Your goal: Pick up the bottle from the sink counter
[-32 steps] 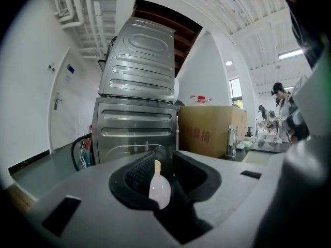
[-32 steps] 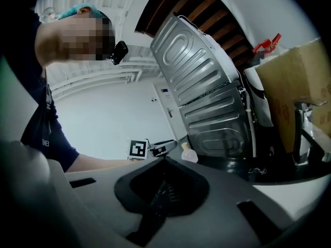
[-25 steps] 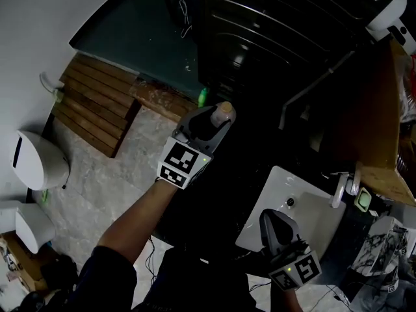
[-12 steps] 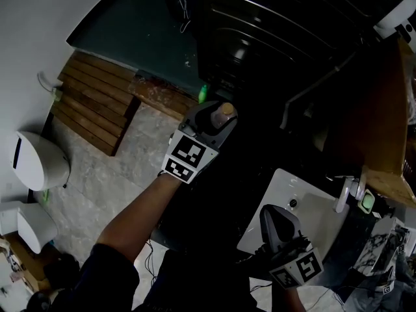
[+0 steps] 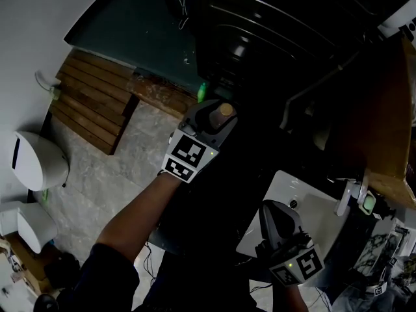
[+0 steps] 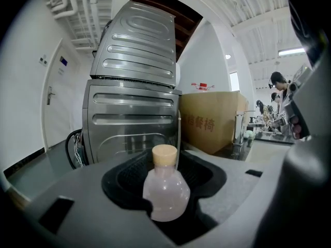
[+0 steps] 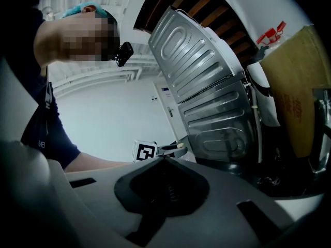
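A small, pale, round-bodied bottle (image 6: 165, 191) with a tan cap stands upright between the jaws of my left gripper (image 6: 166, 211). The pads hold its belly. In the head view the left gripper (image 5: 214, 114) is raised over the dark area left of the sink, and only the bottle's cap (image 5: 225, 110) shows above its jaws. My right gripper (image 5: 273, 213) hangs low over the white sink's near edge with its jaws together and nothing in them. The right gripper view shows those jaws (image 7: 163, 187) meeting in a dark seam. Beyond them is the left gripper (image 7: 173, 149) with the bottle.
A ribbed metal appliance (image 6: 134, 112) and a cardboard box (image 6: 212, 120) stand behind the bottle. The white sink (image 5: 315, 223) with its tap (image 5: 344, 195) lies at the lower right. A wooden slat mat (image 5: 91, 109), a green bottle (image 5: 202, 91) and a white toilet (image 5: 36, 161) are on the floor at left.
The left gripper with the bottle has shifted slightly right and up in the head view. The right gripper has stayed by the sink.
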